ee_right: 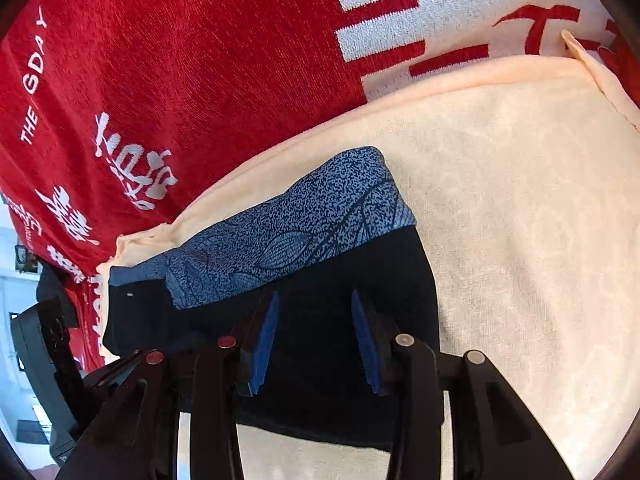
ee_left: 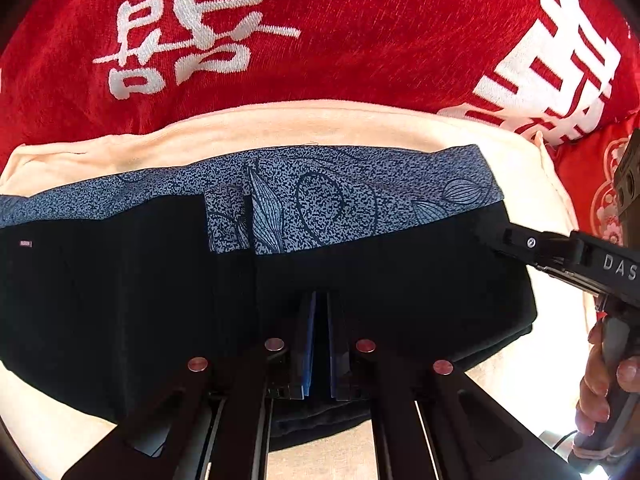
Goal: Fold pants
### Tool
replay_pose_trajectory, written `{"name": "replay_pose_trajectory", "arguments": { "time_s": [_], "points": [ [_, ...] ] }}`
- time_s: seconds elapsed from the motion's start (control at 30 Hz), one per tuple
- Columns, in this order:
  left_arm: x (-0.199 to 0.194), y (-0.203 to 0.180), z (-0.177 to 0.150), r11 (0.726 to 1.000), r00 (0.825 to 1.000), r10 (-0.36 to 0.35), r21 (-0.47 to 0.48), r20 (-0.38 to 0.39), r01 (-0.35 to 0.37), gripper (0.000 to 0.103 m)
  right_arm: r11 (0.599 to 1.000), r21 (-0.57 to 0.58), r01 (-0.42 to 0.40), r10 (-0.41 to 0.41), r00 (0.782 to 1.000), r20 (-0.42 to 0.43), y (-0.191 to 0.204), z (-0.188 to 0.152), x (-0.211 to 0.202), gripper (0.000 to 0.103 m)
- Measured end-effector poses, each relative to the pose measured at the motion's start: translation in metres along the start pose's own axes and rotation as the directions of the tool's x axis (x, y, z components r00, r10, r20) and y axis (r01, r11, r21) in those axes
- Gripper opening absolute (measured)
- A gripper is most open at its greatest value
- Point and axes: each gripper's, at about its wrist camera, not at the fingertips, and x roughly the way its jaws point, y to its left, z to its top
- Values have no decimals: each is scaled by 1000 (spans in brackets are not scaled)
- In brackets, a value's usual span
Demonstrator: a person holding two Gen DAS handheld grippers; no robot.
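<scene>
The folded black pants (ee_left: 120, 300) lie across a cream towel (ee_left: 280, 128), their blue speckled waistband (ee_left: 360, 188) along the far edge. My left gripper (ee_left: 320, 320) points down over the middle of the black fabric with its blue pads shut. Whether cloth is pinched between them is hidden. My right gripper (ee_right: 314, 320) hovers over the right end of the pants (ee_right: 400, 272) just below the waistband (ee_right: 312, 216), pads apart, nothing between them. In the left wrist view, the right gripper (ee_left: 492, 236) has its tip at the pants' right edge.
A red blanket (ee_left: 360, 32) with white characters covers the surface beyond the towel (ee_right: 520, 240). A person's hand (ee_left: 600, 380) grips the right tool's handle at the far right. Bare towel lies right of the pants and in front of them.
</scene>
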Motion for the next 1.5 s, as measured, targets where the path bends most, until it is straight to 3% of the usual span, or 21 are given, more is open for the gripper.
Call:
{"name": "replay_pose_trajectory", "arguments": {
  "time_s": [0.17,0.2,0.23,0.27,0.3,0.43,0.67,0.8,0.9,1.17,1.23,1.5],
  "points": [
    [-13,6,-4,1000,1000,-17,-1,-1,17,8,998,-54,39,-39,999,4,12,-7,-11,41],
    [-16,8,-6,1000,1000,-18,0,0,18,27,997,-64,47,-47,999,4,16,-11,-13,41],
    [-20,11,-7,1000,1000,-6,-2,8,6,65,995,-78,61,-61,998,3,21,-16,-13,41],
    [-23,13,-9,1000,1000,9,-4,17,-9,82,993,-90,74,-74,997,1,25,-21,-13,41],
    [-29,16,-11,1000,999,24,-6,40,-24,91,992,-100,82,-82,997,-1,27,-25,-13,41],
    [-39,29,-16,999,999,38,-15,31,-38,91,983,-148,104,-106,994,-9,42,-45,-12,41],
    [-49,68,-28,989,992,127,-79,-1,-127,91,975,-179,133,-140,990,-25,63,-58,-9,42],
    [-60,98,-37,982,989,149,-114,3,-148,91,964,-210,163,-171,985,-22,82,-64,-8,51],
    [-67,121,-45,974,984,177,-142,-2,-175,91,954,-250,169,-181,983,-28,101,-71,-3,52],
    [-80,176,-64,958,984,175,-230,-6,-172,91,933,-330,140,-180,979,-95,151,-90,28,53],
    [-83,189,-68,952,983,182,-252,-4,-177,91,928,-348,131,-188,973,-134,159,-96,44,59],
    [-87,239,-76,927,983,180,-337,15,-165,91,884,-411,221,-301,943,-141,170,-114,64,63]
  ]
}}
